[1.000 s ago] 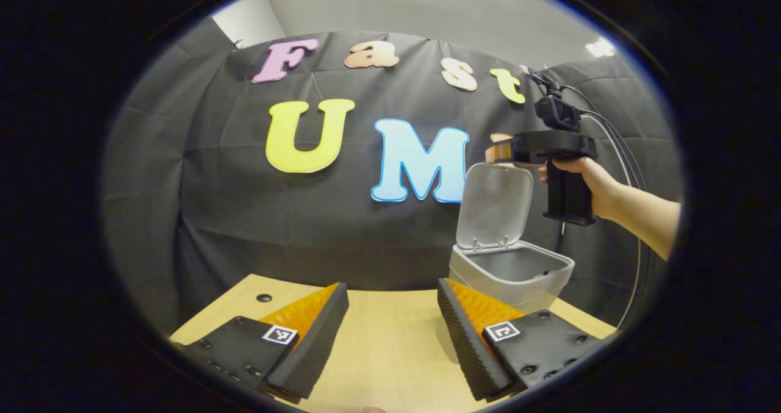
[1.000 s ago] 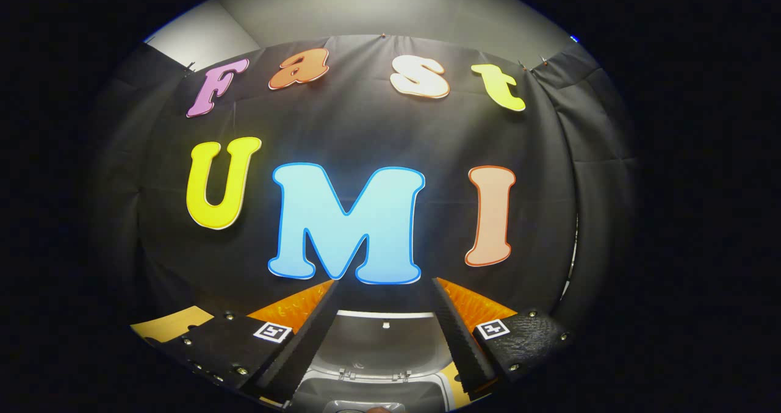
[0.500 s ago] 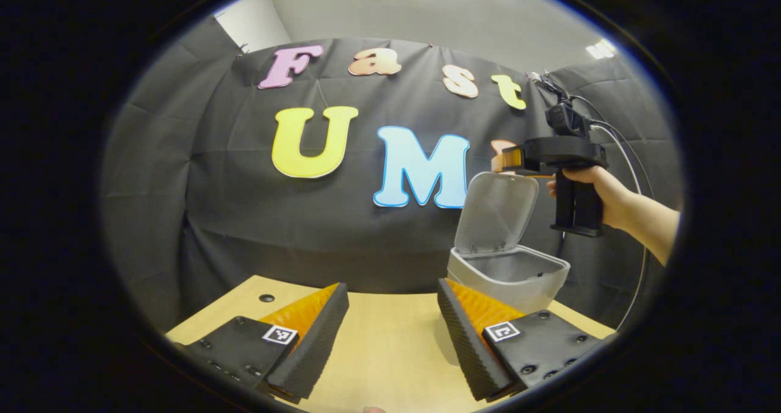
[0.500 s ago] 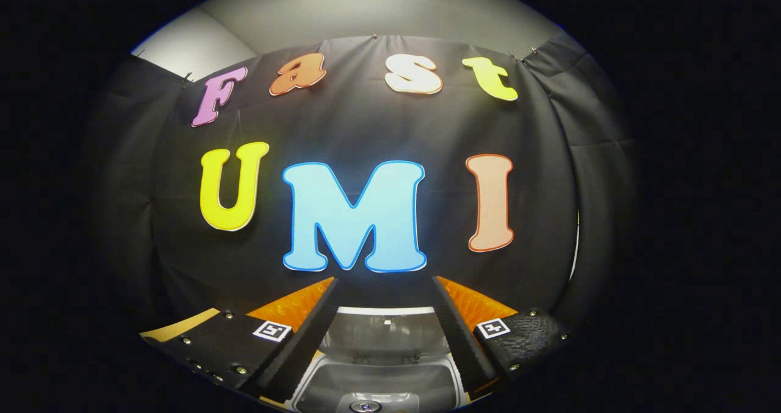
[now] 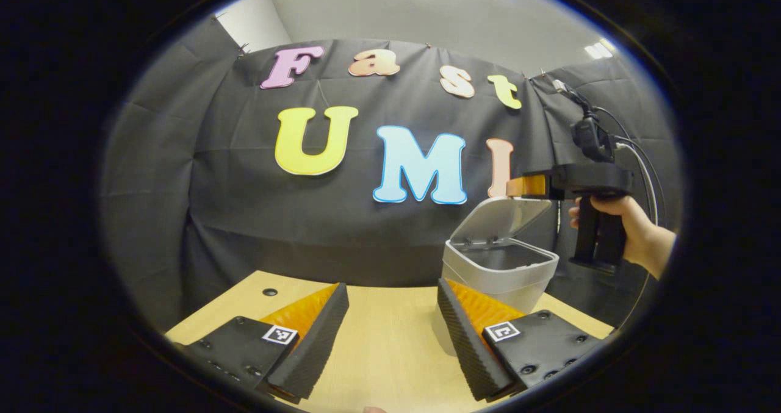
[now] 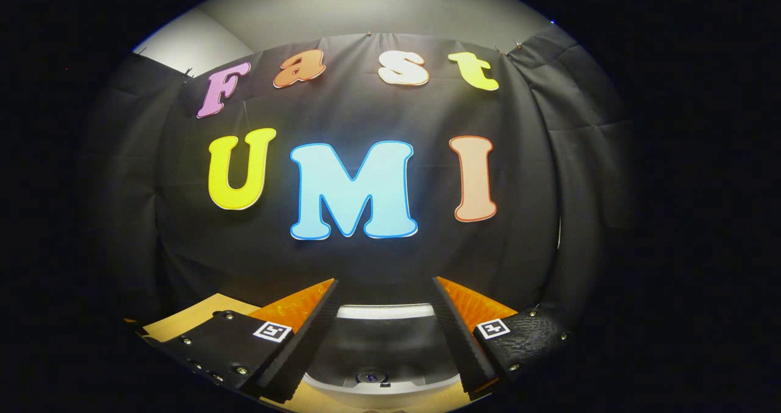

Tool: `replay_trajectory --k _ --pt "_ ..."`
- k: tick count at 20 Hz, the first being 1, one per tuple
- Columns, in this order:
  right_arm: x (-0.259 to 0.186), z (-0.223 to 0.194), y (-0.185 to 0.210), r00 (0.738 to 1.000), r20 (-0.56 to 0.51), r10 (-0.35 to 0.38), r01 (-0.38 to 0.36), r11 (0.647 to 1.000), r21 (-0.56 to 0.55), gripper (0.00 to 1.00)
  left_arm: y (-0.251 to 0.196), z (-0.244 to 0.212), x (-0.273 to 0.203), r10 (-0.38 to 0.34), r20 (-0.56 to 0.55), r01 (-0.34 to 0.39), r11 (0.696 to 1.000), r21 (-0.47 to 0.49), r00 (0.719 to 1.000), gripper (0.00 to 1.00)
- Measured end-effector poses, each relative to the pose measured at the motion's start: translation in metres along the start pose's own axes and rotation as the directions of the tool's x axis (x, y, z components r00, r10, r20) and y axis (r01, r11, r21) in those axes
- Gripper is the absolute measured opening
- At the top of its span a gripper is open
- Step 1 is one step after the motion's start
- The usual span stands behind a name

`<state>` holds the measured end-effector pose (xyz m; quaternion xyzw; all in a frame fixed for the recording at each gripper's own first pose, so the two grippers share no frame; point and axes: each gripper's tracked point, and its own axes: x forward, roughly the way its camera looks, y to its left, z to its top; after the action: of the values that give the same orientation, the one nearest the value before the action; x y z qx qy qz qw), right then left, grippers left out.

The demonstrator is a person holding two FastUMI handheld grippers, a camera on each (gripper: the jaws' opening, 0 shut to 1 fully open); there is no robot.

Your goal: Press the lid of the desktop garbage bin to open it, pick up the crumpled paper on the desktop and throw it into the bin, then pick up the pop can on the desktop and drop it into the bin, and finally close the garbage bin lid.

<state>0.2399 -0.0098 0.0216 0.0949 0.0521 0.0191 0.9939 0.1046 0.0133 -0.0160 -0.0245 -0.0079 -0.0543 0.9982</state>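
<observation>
1. At desk's far right corner: one bin, lid half-lowered.
2. Two grippers: left gripper fingers spread, empty; right gripper likewise, above lid.
3. Left gripper view adds one hand; right gripper view looks down onto lid.

**My recording booth, not a home**

I'm working in a staged booth indoors: black cloth is pinned up as walls behind a pale wooden desktop, with plain grey room walls and ceiling light panels above, and cables trailing off my right-hand tool.
</observation>
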Motion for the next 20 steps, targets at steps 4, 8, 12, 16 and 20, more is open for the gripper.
replay_trajectory --k 4,8,12,16,20 --pt "-0.008 -0.045 0.005 0.997 -0.082 0.014 -0.013 1.000 0.005 0.95 0.003 -0.001 -0.008 0.008 0.001 -0.008 1.000 0.003 1.000 0.96" --pt "-0.002 -0.068 0.004 0.997 -0.081 0.018 -0.019 1.000 -0.007 0.95 0.006 -0.002 -0.011 0.013 -0.001 -0.013 1.000 0.009 1.000 0.96" --pt "0.001 -0.085 0.002 0.996 -0.083 0.017 -0.016 1.000 0.005 0.95 0.006 -0.003 -0.011 0.015 -0.004 -0.015 1.000 0.011 1.000 0.96" --pt "0.010 -0.088 0.002 0.999 -0.036 0.007 -0.007 1.000 -0.010 0.95 0.009 -0.007 -0.007 0.022 -0.009 -0.022 1.000 0.009 1.000 0.96" --pt "0.013 -0.096 0.001 0.999 -0.036 0.002 -0.003 1.000 -0.024 0.95 0.010 -0.005 0.001 0.021 -0.007 -0.021 1.000 0.002 1.000 0.96"
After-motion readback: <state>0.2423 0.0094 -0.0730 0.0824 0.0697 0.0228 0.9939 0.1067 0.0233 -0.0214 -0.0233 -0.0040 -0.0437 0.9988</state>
